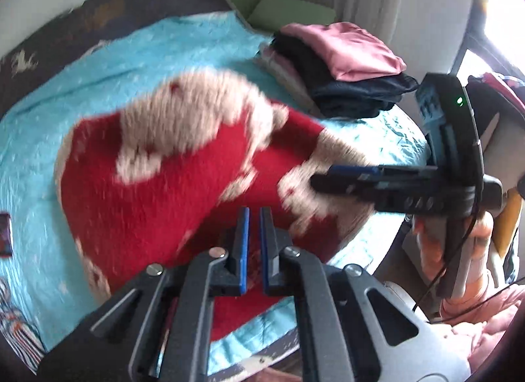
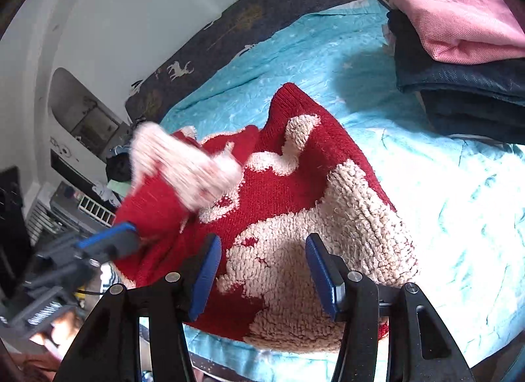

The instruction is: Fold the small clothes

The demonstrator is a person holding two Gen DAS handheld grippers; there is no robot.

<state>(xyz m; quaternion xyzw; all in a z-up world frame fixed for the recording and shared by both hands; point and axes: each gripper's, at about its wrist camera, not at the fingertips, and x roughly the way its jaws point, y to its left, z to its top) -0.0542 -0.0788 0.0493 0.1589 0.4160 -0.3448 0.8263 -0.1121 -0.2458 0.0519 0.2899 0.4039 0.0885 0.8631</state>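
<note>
The red sweater (image 2: 295, 191), knitted with fluffy cream animal shapes, lay bunched on the pale blue quilt (image 2: 459, 204) of the bed, near its front edge. In the right wrist view it filled the centre, and at 9 o'clock a cuffed part of it hung blurred above the left tongs (image 2: 108, 244). The log put those tongs pressed together; whether cloth sat between them could not be told from either view. Probably a sleeve was being carried across the body for a fold. The right tongs (image 2: 262, 270) stood spread over the cream patch at 6 o'clock, pinching nothing, most likely freed to take a new hold. At 2 o'clock a stack of folded clothes (image 2: 459, 53), pink on top of dark ones, sat apart, seemingly as the finished pile. No brand, label or legible writing showed; the dark blanket (image 2: 229, 31) behind bore only white deer figures.
</note>
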